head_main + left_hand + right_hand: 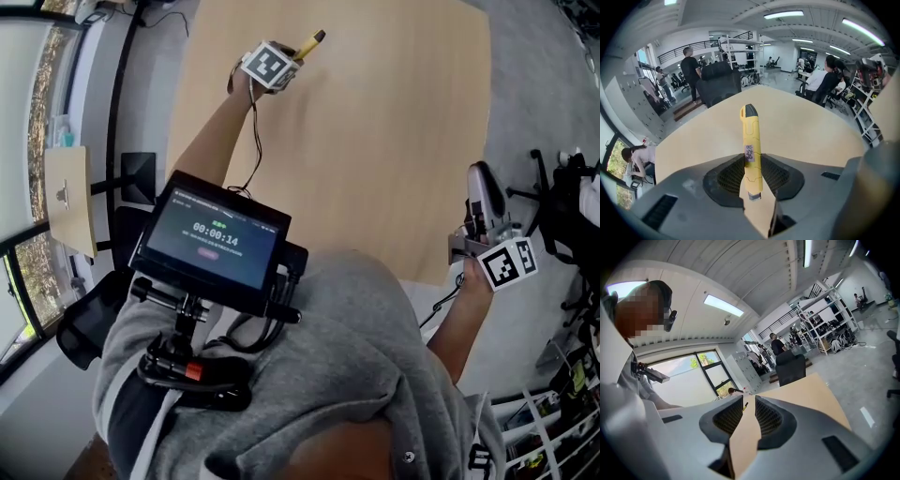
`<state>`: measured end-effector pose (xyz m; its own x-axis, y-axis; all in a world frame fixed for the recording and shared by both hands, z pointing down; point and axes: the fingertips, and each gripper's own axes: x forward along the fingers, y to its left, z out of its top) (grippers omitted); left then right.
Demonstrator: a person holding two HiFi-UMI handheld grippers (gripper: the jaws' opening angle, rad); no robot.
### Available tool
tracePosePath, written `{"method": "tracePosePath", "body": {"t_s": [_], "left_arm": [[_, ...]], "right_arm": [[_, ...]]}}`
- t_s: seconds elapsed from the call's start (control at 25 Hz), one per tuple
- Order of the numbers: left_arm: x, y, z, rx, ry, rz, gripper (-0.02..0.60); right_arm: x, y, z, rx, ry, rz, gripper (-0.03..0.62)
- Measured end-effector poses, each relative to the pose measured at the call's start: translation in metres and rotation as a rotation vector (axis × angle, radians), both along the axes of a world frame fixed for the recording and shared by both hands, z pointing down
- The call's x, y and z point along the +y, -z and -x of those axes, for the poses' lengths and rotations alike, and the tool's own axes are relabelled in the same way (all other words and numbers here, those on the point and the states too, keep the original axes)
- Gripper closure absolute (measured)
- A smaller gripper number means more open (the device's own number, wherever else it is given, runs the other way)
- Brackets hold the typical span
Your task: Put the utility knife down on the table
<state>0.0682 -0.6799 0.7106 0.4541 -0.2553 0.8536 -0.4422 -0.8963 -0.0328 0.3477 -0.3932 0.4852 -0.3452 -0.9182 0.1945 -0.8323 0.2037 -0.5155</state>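
Left gripper [287, 62] [752, 174] is holding the yellow utility knife [310, 43] [751, 138]. Its fingers [729, 174] are pinching the body from both sides near one end, and the dark-capped other end is sticking out well past them. In the head view it's sitting over the far left part of the light wooden surface [375, 141], with the knife pointing away toward the far edge. The knife looks to be hanging just above the surface rather than touching it, but the angle is too steep to be sure. Right gripper [480, 187] [749, 414] is hanging at the near right corner of the surface, well apart from the knife. Its fingers [771, 418] are standing slightly apart and gripping nothing, with only bare surface showing through the gap. A screen [214, 239] on the person's chest is showing a timer. In the left gripper view a black chair [721, 80] is standing just past the far edge.
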Motion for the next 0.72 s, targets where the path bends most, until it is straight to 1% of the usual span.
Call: {"method": "tracePosePath", "body": {"t_s": [0.08, 0.2, 0.24, 0.32, 0.4, 0.52, 0.6, 0.72], "left_arm": [[-0.007, -0.015, -0.003, -0.057, -0.023, -0.01, 0.474], [-0.014, -0.026, 0.009, -0.165, -0.041, -0.024, 0.474], [-0.015, -0.028, 0.013, -0.191, -0.05, -0.027, 0.474], [-0.017, -0.032, 0.015, -0.211, -0.076, -0.033, 0.474], [-0.02, -0.039, 0.011, -0.22, -0.115, -0.037, 0.474], [-0.038, -0.056, -0.003, -0.309, -0.167, -0.056, 0.474], [-0.048, -0.071, -0.015, -0.342, -0.211, -0.06, 0.474], [-0.049, -0.081, -0.009, -0.41, -0.257, -0.07, 0.474]], "right_arm": [[-0.003, -0.008, -0.006, -0.001, -0.003, 0.012, 0.514], [-0.002, -0.01, -0.004, -0.013, -0.005, 0.017, 0.514], [-0.001, -0.009, -0.002, -0.01, -0.006, 0.019, 0.514], [-0.001, -0.006, 0.003, 0.009, -0.007, 0.026, 0.514], [-0.001, -0.008, 0.004, 0.0, -0.007, 0.029, 0.514], [-0.011, -0.022, -0.016, -0.021, -0.008, 0.037, 0.514], [-0.018, -0.031, -0.028, -0.024, -0.006, 0.047, 0.514], [-0.014, -0.034, -0.025, -0.027, -0.009, 0.063, 0.514]]}}
